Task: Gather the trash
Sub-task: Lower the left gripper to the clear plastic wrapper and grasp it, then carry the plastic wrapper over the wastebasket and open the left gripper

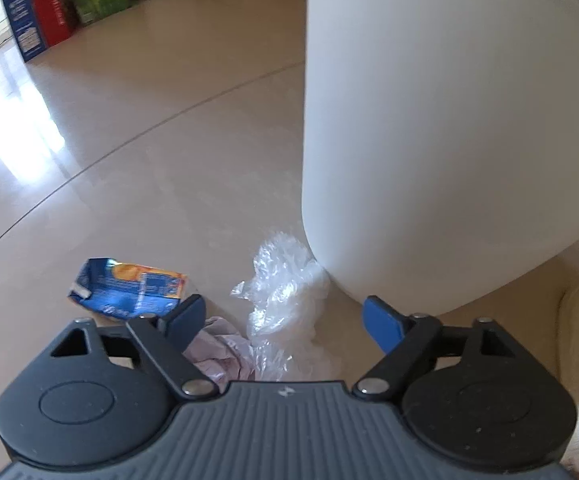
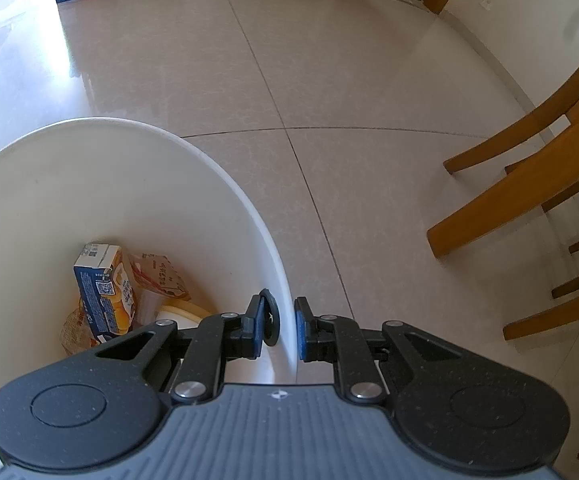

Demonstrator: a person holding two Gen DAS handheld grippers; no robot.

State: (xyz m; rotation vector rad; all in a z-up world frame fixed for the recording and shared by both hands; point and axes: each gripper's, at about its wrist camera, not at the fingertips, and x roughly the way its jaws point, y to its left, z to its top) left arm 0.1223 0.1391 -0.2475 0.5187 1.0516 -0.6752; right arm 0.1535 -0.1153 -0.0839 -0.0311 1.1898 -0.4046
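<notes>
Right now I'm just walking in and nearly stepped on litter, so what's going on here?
Someone is collecting trash with two handheld grippers. The right gripper clamps the white bin's rim; a carton already lies inside. The left gripper, open, hangs over crumpled clear plastic by the bin's base, beside a flattened blue carton.

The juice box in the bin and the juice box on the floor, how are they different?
The juice box in the bin keeps its boxy shape and stands leaning among other trash; the juice box on the floor is squashed flat and lies down. The first is inside the white bin; the second lies outside, beside clear plastic wrap. Both are blue with orange pictures.
</notes>
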